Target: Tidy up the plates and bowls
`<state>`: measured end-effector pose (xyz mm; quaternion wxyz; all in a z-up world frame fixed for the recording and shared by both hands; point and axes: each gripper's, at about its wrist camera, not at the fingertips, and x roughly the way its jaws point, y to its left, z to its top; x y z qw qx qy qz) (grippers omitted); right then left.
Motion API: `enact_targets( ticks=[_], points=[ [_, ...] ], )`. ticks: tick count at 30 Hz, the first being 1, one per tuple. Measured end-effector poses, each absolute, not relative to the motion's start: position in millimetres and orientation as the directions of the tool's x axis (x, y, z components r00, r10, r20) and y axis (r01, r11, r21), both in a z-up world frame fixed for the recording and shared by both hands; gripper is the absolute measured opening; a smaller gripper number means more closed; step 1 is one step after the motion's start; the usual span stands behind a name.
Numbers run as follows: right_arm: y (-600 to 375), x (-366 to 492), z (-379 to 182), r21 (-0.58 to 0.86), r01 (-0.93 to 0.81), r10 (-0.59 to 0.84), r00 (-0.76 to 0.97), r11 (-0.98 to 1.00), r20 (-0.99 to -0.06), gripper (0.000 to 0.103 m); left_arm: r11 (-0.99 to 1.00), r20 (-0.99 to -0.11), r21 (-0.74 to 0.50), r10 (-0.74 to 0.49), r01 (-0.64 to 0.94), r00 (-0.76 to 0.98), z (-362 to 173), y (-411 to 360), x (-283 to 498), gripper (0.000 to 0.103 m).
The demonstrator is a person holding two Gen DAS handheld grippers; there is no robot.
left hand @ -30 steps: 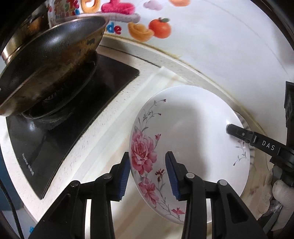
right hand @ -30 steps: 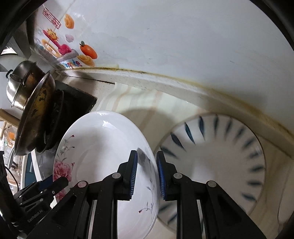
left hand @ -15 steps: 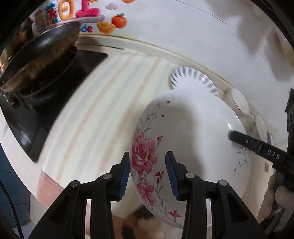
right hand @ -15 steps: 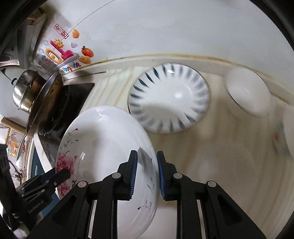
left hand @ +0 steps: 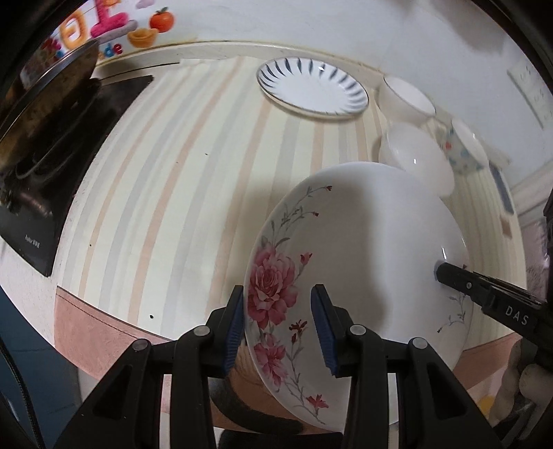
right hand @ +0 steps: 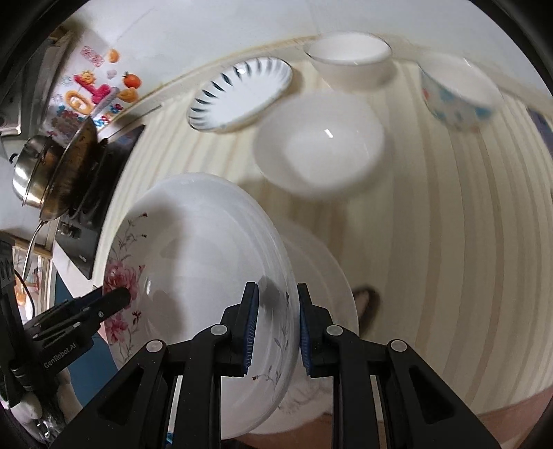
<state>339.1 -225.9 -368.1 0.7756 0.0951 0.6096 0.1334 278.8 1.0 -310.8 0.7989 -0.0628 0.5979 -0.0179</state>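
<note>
A large white dish with pink roses (left hand: 363, 269) is held in the air above the striped counter by both grippers. My left gripper (left hand: 278, 328) is shut on its rose-painted rim. My right gripper (right hand: 274, 328) is shut on the opposite rim; the dish also shows in the right wrist view (right hand: 193, 262). On the counter behind lie a blue-striped plate (left hand: 311, 89), a white bowl (left hand: 414, 159), a second white bowl (left hand: 404, 96) near the wall and a dotted bowl (left hand: 463, 148).
A stove with a dark wok (left hand: 45, 103) stands at the left, with a steel pot (right hand: 29, 169) behind it. The counter's pink front edge (left hand: 103, 328) runs below the dish. A tiled wall with stickers (left hand: 114, 27) backs the counter.
Both grippers have carried the rose dish away from the stove and back toward the counter's front edge. The striped plate and the bowls have come into view behind it.
</note>
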Motion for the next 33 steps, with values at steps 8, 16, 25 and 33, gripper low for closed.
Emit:
enact_targets(
  ticks=[8,16,25,33],
  points=[
    [-239.4,323.4,-390.5,0.320,-0.034,0.320,0.209,0.947,-0.924,0.023,0.997,-0.968,-0.083,-0.079,-0.007,0.238,-331.1,-9.4,282.5,0.035],
    [-236.0,327.8,-396.1,0.293,-0.034,0.294,0.205,0.955,-0.934,0.023,0.999,-0.968,-0.032,-0.040,0.034,0.248,-334.9,-22.6,283.6,0.035],
    [-233.7,330.0,-395.1,0.269,-0.059,0.275,0.192,0.961,-0.942,0.023,0.998,-0.969,0.009,-0.005,0.057,0.247,-339.6,-28.3,282.7,0.035],
    [-234.7,339.0,-392.4,0.284,-0.017,0.284,0.142,0.959,-0.948,0.027,0.997,-0.972,0.019,0.000,0.079,0.234,-343.4,-35.0,281.4,0.035]
  ],
)
